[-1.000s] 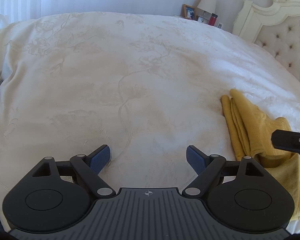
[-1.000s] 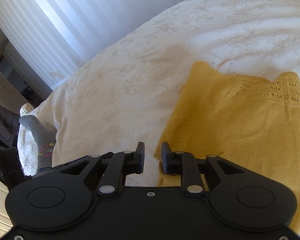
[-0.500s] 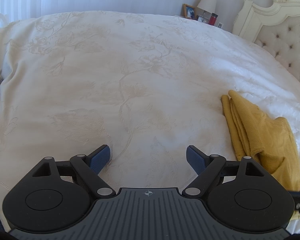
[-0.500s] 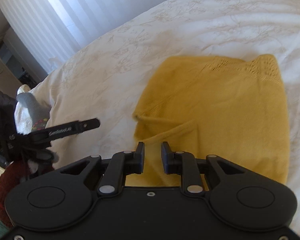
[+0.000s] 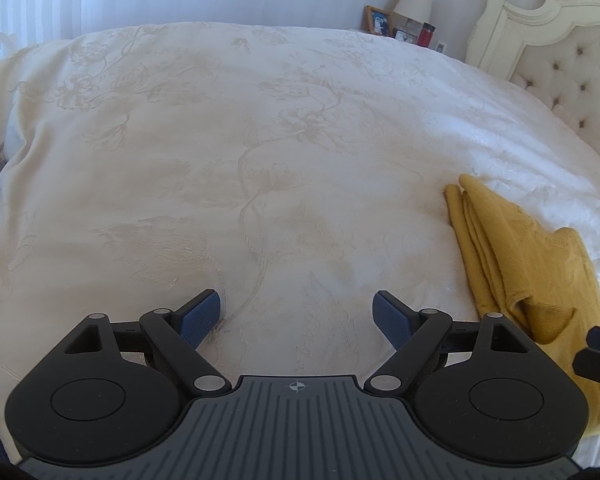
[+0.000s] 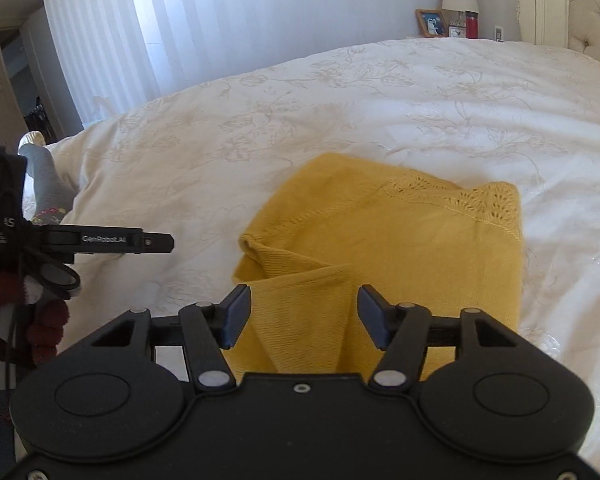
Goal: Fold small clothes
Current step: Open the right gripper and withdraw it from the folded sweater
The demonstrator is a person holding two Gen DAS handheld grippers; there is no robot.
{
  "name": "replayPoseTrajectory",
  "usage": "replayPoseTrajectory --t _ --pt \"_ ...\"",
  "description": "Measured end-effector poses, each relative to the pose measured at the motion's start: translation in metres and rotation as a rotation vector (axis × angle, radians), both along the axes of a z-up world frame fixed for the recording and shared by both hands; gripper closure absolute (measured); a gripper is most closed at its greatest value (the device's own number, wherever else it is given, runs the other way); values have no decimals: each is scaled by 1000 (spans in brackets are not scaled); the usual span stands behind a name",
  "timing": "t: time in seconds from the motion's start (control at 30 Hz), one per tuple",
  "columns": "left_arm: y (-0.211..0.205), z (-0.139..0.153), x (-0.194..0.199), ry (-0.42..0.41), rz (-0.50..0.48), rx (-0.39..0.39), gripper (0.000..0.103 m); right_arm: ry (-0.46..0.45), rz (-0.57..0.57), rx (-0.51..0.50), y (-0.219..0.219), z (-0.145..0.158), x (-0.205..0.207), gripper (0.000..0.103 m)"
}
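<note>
A folded mustard-yellow knit garment [image 6: 384,240] lies on the white floral bedspread [image 6: 340,100]. It has a lacy hem at its far edge and a loose flap near me. My right gripper [image 6: 303,314] is open and empty, hovering over the garment's near edge. In the left wrist view the garment [image 5: 516,252] lies at the right. My left gripper [image 5: 297,317] is open and empty over bare bedspread [image 5: 220,140], left of the garment. The right gripper's tip [image 5: 598,354] shows at the right edge.
A cream tufted headboard [image 5: 560,60] stands at the far right. A nightstand holds a lamp [image 5: 412,4], a photo frame [image 5: 378,20] and a red cup. The left gripper's body [image 6: 80,240] and a grey sock [image 6: 46,184] sit at the bed's left edge.
My right gripper has opened and pulled back and up from the garment, which now lies flat in full view. The left gripper has stayed open in place.
</note>
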State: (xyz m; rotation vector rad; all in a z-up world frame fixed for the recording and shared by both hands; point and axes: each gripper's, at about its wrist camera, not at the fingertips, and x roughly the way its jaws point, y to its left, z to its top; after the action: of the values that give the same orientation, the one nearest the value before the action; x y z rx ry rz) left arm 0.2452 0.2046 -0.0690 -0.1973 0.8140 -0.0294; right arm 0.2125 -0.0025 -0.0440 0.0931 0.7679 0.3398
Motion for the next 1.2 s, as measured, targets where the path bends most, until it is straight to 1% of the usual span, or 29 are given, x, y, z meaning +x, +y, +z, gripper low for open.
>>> replayPoseTrajectory --t 0.07,0.13,0.27,0.37,0.5,0.6,0.67,0.73,0.8,0.97,1.07,1.13,1.2 --pt "1 0 1 2 -1 -2 20 32 21 45 0 -7 0 38" --pt "1 0 1 4 -3 -2 20 49 80 77 6 -10 -6 38" --pt "2 1 0 0 -3 -12 20 58 253 85 30 -12 -32 38" --pt "4 0 -1 -3 1 -20 20 40 313 100 37 -8 -48 39" --pt "4 1 -2 -12 5 -26 20 12 274 130 28 0 -54 39" --pt "11 7 -5 -44 26 -31 20 3 223 144 18 -1 -51 39" --pt "20 13 -8 -74 63 -31 20 -2 196 156 12 -1 -52 39" --pt "32 19 -11 -110 122 -37 21 -10 179 159 8 0 -56 39" --pt "42 22 -14 -127 186 -29 21 -15 167 160 5 -1 -59 39" --pt "60 22 -12 -90 262 8 21 -23 136 177 -6 -2 -65 39" --pt "64 26 -14 -70 268 55 21 -25 108 191 -15 -5 -66 39" --pt "65 30 -19 -66 262 100 21 -30 83 198 -24 -9 -67 39" --pt "65 35 -23 -66 256 129 21 -33 52 207 -34 -12 -68 39"
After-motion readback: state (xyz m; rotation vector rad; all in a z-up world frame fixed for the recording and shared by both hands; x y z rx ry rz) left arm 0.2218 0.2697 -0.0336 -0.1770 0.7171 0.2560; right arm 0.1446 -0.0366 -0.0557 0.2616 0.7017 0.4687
